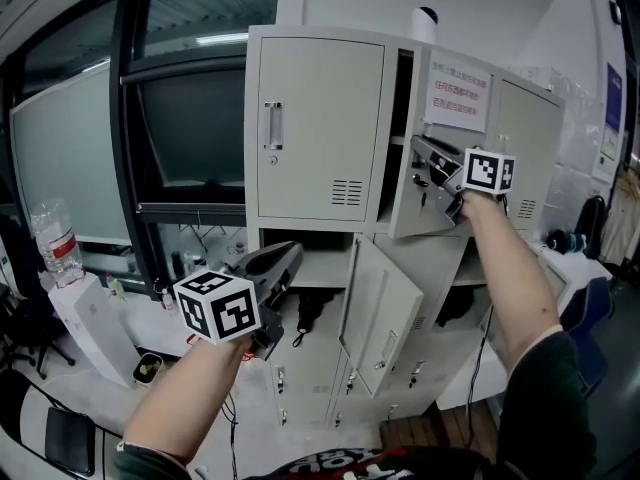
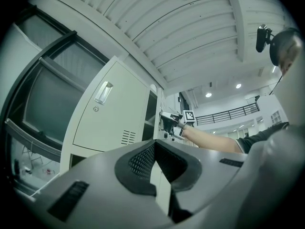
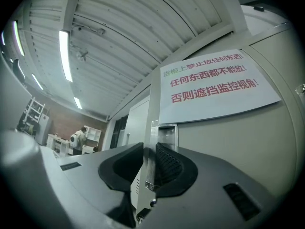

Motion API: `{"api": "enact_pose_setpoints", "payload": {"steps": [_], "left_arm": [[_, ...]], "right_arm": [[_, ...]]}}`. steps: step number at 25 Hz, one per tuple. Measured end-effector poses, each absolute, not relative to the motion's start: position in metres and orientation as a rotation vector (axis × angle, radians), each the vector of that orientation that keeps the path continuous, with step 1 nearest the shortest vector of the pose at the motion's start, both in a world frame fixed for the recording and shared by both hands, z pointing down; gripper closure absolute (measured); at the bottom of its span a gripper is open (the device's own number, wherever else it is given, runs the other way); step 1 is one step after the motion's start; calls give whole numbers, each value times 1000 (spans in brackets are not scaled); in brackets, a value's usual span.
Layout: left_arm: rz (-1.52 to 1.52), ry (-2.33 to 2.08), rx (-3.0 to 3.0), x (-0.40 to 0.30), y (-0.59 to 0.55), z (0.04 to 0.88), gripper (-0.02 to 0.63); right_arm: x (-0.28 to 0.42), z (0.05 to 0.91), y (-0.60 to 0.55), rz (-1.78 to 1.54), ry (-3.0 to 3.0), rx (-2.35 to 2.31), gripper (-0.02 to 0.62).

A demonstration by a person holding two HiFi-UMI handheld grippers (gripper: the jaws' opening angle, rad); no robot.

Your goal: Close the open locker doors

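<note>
1. Nearest, at the lower left of the head view, the left gripper (image 1: 292, 255) is held out on a bare arm, with its cube (image 1: 218, 306) turned to the camera. In the left gripper view its fingers (image 2: 140, 159) meet at the tips, and they hold nothing.
2. Just to the right of it, in the lower middle of the frame, the low door (image 1: 385, 303) stands open, swung out toward the camera. The left gripper is near its edge but apart from it.
3. Higher, right of centre, the right gripper (image 1: 425, 153) reaches up to the top door (image 1: 435, 218), which is also open. In the right gripper view the fingers (image 3: 167, 161) are closed to a narrow gap on the free edge of this door. One pad is on each side of the thin metal, just beside a clear handle (image 3: 164, 130).
4. A white sign (image 3: 214, 82) with red print is stuck on the face of the top door, above the right gripper.
5. To the left, the upper left door (image 1: 315, 128) of the lockers (image 1: 330, 34) lies flat in its frame. A dark gap separates it from the top door.
6. Farthest, at the left edge, a bottle (image 1: 55, 238) stands before a large window (image 1: 190, 128).
</note>
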State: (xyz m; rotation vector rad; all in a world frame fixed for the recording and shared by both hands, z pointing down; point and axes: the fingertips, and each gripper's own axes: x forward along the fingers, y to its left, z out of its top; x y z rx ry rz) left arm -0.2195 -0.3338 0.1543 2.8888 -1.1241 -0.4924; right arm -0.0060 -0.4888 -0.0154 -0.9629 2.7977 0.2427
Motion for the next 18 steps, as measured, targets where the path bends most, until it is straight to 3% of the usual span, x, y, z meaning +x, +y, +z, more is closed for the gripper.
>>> {"api": "enact_pose_setpoints", "payload": {"steps": [18], "left_arm": [[-474, -1158, 2853, -253, -350, 174, 598]], "right_arm": [[-20, -15, -550, 250, 2721, -1249, 523]]}}
